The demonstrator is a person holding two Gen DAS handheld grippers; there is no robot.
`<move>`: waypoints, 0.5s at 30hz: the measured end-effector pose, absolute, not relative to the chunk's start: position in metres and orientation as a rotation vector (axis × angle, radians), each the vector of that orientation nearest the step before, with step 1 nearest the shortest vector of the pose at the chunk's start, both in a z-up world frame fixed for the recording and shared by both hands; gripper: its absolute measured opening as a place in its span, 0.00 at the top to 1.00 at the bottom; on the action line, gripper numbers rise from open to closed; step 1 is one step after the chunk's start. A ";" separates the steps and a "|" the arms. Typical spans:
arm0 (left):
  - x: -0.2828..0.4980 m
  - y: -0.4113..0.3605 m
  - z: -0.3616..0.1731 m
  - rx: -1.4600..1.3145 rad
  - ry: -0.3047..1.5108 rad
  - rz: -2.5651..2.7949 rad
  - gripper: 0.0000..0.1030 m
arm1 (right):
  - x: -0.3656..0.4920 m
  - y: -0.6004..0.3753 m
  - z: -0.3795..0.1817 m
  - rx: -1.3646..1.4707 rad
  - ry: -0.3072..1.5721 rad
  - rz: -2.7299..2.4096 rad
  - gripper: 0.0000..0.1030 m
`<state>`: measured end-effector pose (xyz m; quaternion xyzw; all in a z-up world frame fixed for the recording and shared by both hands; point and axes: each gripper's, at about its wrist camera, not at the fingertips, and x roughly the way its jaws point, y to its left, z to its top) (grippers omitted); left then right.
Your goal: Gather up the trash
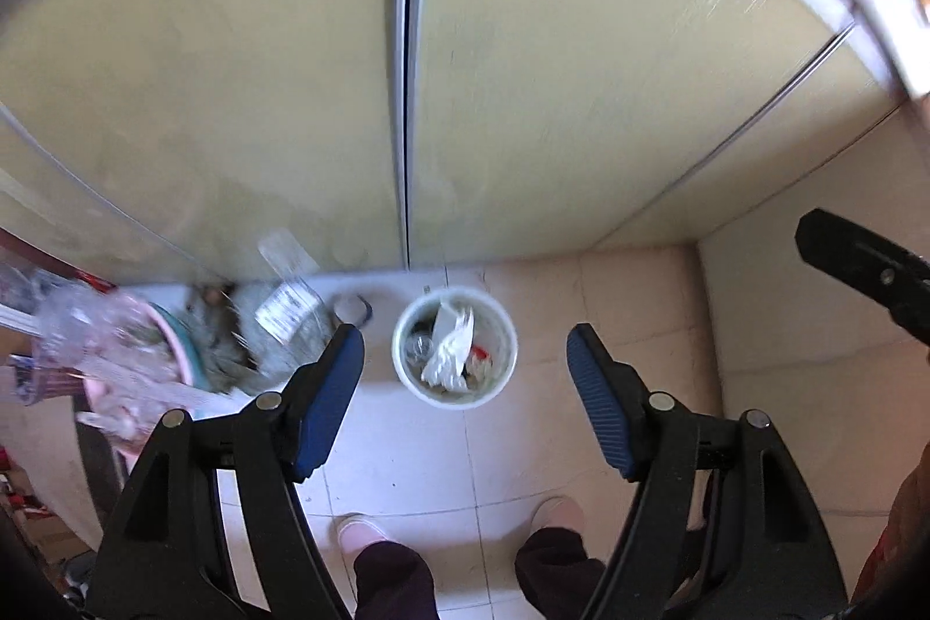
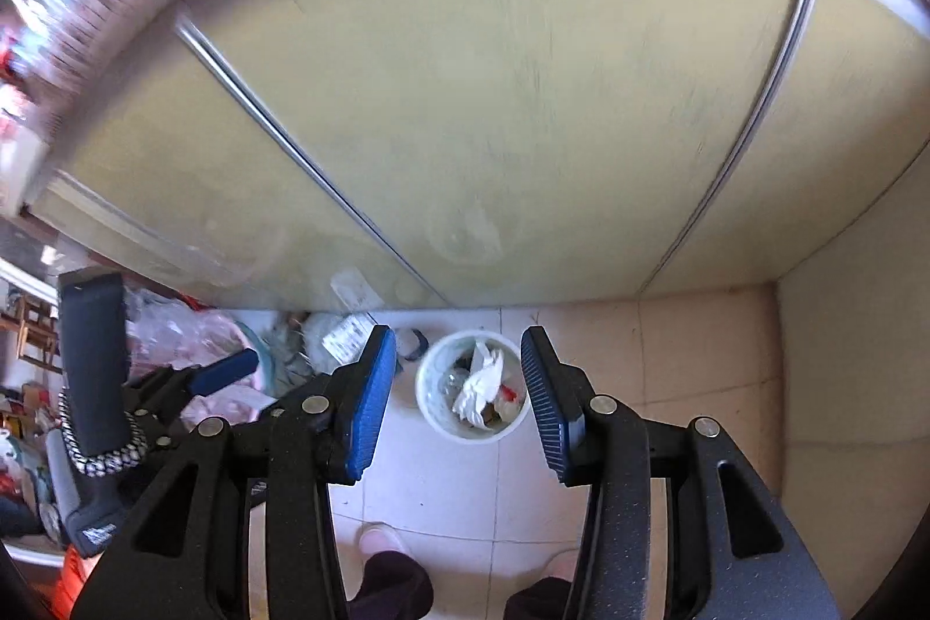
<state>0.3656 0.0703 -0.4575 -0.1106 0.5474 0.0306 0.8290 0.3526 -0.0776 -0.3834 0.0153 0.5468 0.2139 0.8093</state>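
A white round trash bin [image 1: 454,347] stands on the tiled floor against yellow-green cabinet doors; it holds white crumpled paper [image 1: 450,350], a clear bottle and other scraps. It also shows in the right wrist view [image 2: 472,392]. My left gripper [image 1: 465,387] is open and empty, high above the bin. My right gripper [image 2: 459,393] is open and empty, also above the bin. The left gripper's body shows at the left of the right wrist view [image 2: 224,370].
A pile of clear plastic bags, a pink basin and a labelled grey bag [image 1: 285,323] lies left of the bin. Cabinet doors [image 1: 232,68] rise behind. The person's slippered feet [image 1: 360,533] stand on the white tiles below. A wall [image 1: 814,300] is at right.
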 end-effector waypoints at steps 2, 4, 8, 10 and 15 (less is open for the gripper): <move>0.354 0.066 -0.402 -0.229 1.101 0.086 0.31 | 0.345 -0.087 -0.331 0.023 1.115 0.482 0.60; 0.341 0.061 -0.354 -0.231 1.046 0.105 0.31 | 0.337 -0.096 -0.288 0.010 1.074 0.504 0.60; 0.304 0.051 -0.248 -0.269 0.898 0.125 0.31 | 0.316 -0.120 -0.199 -0.007 0.952 0.548 0.60; 0.287 0.047 -0.208 -0.278 0.826 0.129 0.31 | 0.303 -0.125 -0.163 -0.011 0.889 0.560 0.60; 0.237 0.030 -0.107 -0.232 0.638 0.125 0.31 | 0.259 -0.143 -0.077 0.023 0.690 0.574 0.60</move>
